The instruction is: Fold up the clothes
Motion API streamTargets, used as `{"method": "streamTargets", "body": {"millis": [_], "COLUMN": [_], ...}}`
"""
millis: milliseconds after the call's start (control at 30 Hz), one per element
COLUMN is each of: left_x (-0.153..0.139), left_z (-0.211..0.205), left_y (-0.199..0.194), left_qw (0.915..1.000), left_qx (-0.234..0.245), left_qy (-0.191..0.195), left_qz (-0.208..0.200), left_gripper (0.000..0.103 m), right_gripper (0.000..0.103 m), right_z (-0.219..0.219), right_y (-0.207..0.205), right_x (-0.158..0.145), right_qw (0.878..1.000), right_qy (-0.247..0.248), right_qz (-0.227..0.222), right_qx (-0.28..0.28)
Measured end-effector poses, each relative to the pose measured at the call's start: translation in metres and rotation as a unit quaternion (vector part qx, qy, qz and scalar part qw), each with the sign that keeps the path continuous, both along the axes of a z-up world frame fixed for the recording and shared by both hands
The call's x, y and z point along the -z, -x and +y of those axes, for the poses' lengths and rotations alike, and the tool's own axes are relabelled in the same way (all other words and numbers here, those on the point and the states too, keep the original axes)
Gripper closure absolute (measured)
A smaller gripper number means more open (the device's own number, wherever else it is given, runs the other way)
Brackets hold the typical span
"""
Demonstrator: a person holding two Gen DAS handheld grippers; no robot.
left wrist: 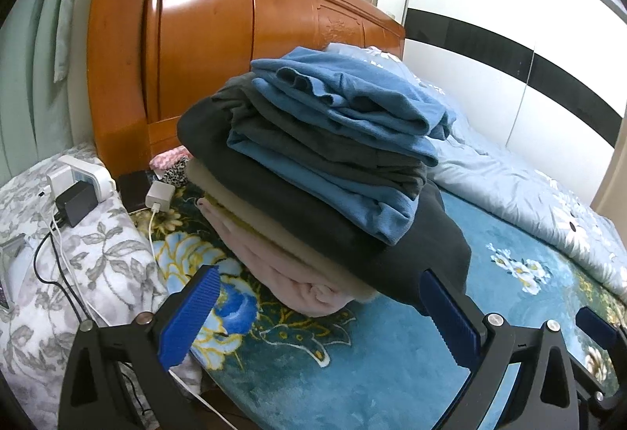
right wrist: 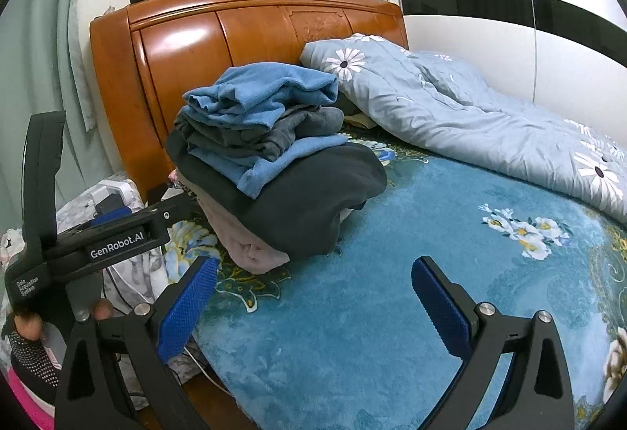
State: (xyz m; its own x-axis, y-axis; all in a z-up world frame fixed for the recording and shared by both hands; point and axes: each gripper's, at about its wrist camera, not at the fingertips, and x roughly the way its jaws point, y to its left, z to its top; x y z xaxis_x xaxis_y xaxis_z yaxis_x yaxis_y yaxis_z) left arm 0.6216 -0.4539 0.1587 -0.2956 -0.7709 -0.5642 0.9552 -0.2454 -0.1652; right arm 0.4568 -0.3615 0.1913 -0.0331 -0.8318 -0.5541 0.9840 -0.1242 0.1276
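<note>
On the blue floral bedcover point(right wrist: 352, 312) the folded pile point(left wrist: 313, 163) sits by the headboard point(left wrist: 203, 38), probably for free space, while left gripper point(left wrist: 317, 316) and right gripper point(right wrist: 313, 304) are wide, holding nothing.

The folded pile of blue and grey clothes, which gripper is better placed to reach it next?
Left, probably. The left gripper is open right at the folded pile of blue and grey clothes, its fingers flanking the pile's near edge. The right gripper, also open, sits farther back over bare blue floral blanket.

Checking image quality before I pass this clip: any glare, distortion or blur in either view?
Left wrist view: bright glare patch on the headboard, strong fisheye bending of the wall stripe, dark vignette corners; the clothes stack is sharp. Right wrist view: a similar glare patch on the headboard, curved edges, no motion blur.
</note>
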Motion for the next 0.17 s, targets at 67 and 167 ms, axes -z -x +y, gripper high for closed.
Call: {"method": "streamTargets", "body": {"millis": [67, 167], "left_x": [-0.0007, -0.0009], "left_z": [0.002, 0.0019], "left_y": [0.0009, 0.002], "left_qw": [1.0, 1.0], "left_qx": [-0.006, -0.008], "left_qy": [0.003, 0.0], "left_qz": [-0.002, -0.001], "left_gripper": [0.0, 0.0], "right_gripper": [0.003, 0.003], "right_z": [0.0026, 0.0066], "right_y": [0.0018, 0.0044], "right_x": [-0.0003, -0.0007], "right_qw": [1.0, 1.0], "right_qy": [0.001, 0.002], "right_qz": [-0.002, -0.004], "right_qx": [0.001, 0.003]}}
